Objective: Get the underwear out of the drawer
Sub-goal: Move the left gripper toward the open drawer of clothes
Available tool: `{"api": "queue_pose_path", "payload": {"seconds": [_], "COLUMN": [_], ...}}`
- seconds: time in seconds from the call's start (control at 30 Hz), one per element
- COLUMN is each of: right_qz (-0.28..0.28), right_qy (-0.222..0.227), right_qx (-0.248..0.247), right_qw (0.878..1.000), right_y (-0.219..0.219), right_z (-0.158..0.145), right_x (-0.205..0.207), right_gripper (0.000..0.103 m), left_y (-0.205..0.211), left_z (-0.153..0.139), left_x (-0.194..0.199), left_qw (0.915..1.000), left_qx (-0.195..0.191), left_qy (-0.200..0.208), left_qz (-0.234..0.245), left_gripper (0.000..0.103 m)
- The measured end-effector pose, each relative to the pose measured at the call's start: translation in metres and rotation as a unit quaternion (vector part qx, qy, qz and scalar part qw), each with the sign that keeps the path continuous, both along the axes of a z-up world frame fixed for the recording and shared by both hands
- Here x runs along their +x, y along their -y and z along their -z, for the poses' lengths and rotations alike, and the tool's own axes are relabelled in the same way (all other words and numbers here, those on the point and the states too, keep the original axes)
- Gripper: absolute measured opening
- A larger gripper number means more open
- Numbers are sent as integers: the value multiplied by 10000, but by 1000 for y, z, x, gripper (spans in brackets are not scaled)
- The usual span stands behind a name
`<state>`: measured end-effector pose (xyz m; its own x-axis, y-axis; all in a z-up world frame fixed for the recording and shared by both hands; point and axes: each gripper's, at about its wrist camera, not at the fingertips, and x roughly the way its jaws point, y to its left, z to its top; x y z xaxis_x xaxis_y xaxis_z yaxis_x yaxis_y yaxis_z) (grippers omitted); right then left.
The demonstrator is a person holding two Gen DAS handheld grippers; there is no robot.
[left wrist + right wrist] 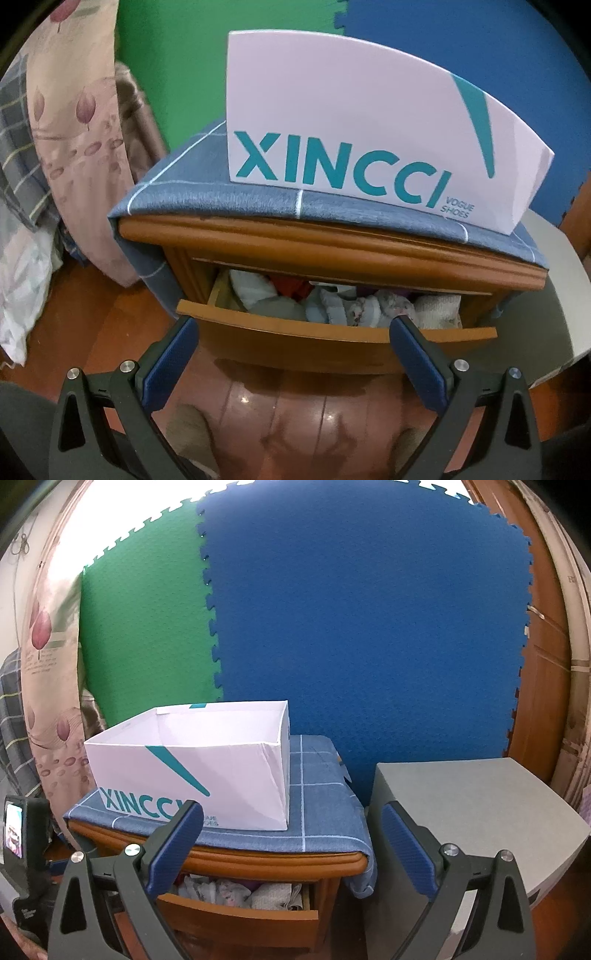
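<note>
A wooden nightstand has its top drawer [332,332] pulled partly out. Folded underwear [347,301] in white, grey, red and floral prints fills it. In the left wrist view my left gripper [295,325] hovers open just in front of the drawer's front panel, with nothing between its blue pads. The right wrist view shows the same drawer [240,915] low down with pale underwear [236,890] inside. My right gripper [291,812] is open and empty, held higher, level with the nightstand top and in front of it.
A white XINCCI shoe box [369,122] stands open on a blue checked cloth [207,192] over the nightstand. A grey box [480,812] sits to its right. Floral and plaid bedding [74,147] piles up at left. Green and blue foam mats [332,627] cover the wall.
</note>
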<state>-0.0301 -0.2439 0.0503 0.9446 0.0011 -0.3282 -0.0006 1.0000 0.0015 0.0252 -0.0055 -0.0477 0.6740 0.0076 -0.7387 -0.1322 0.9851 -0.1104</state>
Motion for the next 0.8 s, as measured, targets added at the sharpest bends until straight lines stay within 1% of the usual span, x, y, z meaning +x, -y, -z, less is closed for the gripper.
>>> {"api": "queue_pose_path", "payload": {"seconds": [0.17,0.27,0.53,0.8], "right_qz": [-23,-38,-67,-61], "right_qy": [-5,-19,-49,-94], "right_qx": [10,3,28,65], "right_qw": [10000,10000,10000,9999], "right_y": [0,-1,0,2], "right_z": [0,0,0,0], "right_x": [0,0,-1,0], "right_gripper": [99,99,99,99], "left_y": [-4,-5,-3,-2], "left_z": [8,12,23,37], "left_x": [5,8,17,27], "left_qw": [9992,9984,9969,9938], "left_qx": [-343,-472,-569,-752], "left_qy": [-106,-127,-280,-487], "left_qz": [-179,-288,-474,-665], "left_gripper": [102,102,102,102]}}
